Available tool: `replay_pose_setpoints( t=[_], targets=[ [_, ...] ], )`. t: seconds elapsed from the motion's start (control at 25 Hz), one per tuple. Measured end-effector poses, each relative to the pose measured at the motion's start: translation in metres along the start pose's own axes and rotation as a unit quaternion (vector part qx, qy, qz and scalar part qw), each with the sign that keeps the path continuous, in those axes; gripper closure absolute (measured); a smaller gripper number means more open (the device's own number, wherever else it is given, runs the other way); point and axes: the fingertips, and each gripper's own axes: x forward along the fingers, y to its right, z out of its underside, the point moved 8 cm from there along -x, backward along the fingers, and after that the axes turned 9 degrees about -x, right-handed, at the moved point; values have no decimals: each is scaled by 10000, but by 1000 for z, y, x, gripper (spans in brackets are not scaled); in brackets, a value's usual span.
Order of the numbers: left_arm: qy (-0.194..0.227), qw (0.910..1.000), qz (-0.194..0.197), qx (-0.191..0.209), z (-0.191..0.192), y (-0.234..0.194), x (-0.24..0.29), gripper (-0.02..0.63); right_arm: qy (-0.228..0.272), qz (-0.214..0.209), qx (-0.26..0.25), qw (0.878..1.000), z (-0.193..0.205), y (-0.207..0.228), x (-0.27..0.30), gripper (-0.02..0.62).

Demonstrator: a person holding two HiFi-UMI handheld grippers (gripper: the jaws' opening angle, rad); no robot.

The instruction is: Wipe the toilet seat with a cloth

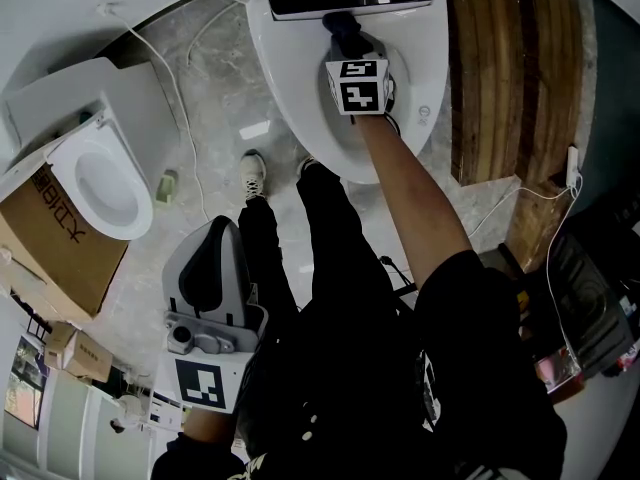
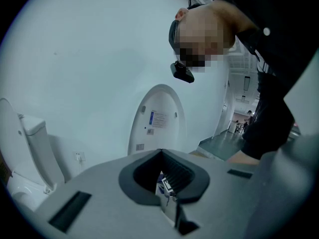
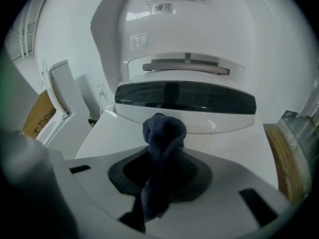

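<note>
A white toilet stands at the top of the head view, its seat (image 1: pixel 425 78) down and its lid (image 3: pixel 184 24) raised. My right gripper (image 1: pixel 345 30) reaches over the bowl to the back of the seat, shut on a dark blue cloth (image 1: pixel 350 38). In the right gripper view the cloth (image 3: pixel 163 133) bunches up out of the right gripper (image 3: pixel 162 156), just in front of the dark glossy panel (image 3: pixel 184 97) at the seat's (image 3: pixel 117 133) rear. My left gripper (image 1: pixel 208 268) hangs low beside the person's legs, away from the toilet. The left gripper (image 2: pixel 162 176) looks shut and holds nothing.
A second white toilet (image 1: pixel 100 183) and a cardboard box (image 1: pixel 50 243) stand at the left. A white cable (image 1: pixel 180 118) runs over the grey floor. A wooden panel (image 1: pixel 510 78) flanks the toilet's right. The person's shoes (image 1: pixel 253 173) stand before the bowl. Another raised lid (image 2: pixel 157 121) shows ahead.
</note>
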Motion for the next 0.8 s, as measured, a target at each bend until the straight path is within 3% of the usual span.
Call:
replay_pose_setpoints(
  t=[0.8],
  targets=[
    [50, 10000, 21, 22, -2, 3, 0, 597, -287, 304, 642, 9971, 17, 63, -14, 506]
  ],
)
